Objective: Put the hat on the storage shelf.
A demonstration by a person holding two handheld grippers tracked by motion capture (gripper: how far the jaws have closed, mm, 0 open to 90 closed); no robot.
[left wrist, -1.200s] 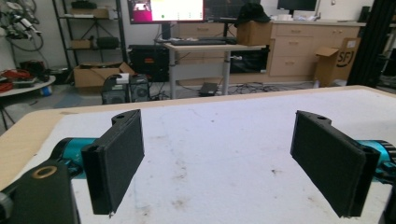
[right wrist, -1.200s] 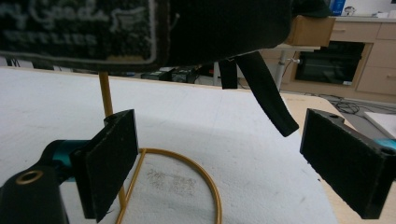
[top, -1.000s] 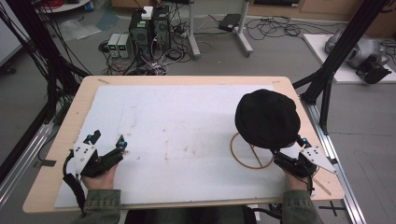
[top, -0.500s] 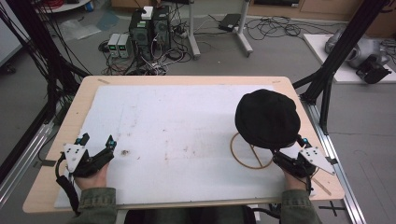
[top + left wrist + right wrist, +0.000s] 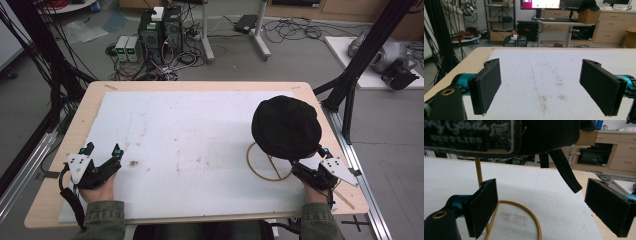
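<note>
A black cap (image 5: 286,126) sits on a gold wire stand whose ring base (image 5: 252,165) lies on the white sheet at the right. My right gripper (image 5: 308,159) is just in front of the stand, open, partly under the cap's edge. In the right gripper view the cap (image 5: 499,135) hangs overhead, its strap (image 5: 564,171) dangling between the open jaws of the right gripper (image 5: 544,207), with the stand's pole (image 5: 478,170) and ring (image 5: 534,220) ahead. My left gripper (image 5: 103,148) rests open at the front left; the left gripper (image 5: 541,85) holds nothing.
A white foam sheet (image 5: 190,130) with a few brown stains covers most of the wooden table (image 5: 95,95). Black frame posts stand at both table sides. Computers and cables lie on the floor beyond the far edge.
My left gripper has shifted a little to the left since one second ago and then stayed put. The right gripper, cap and stand have not moved.
</note>
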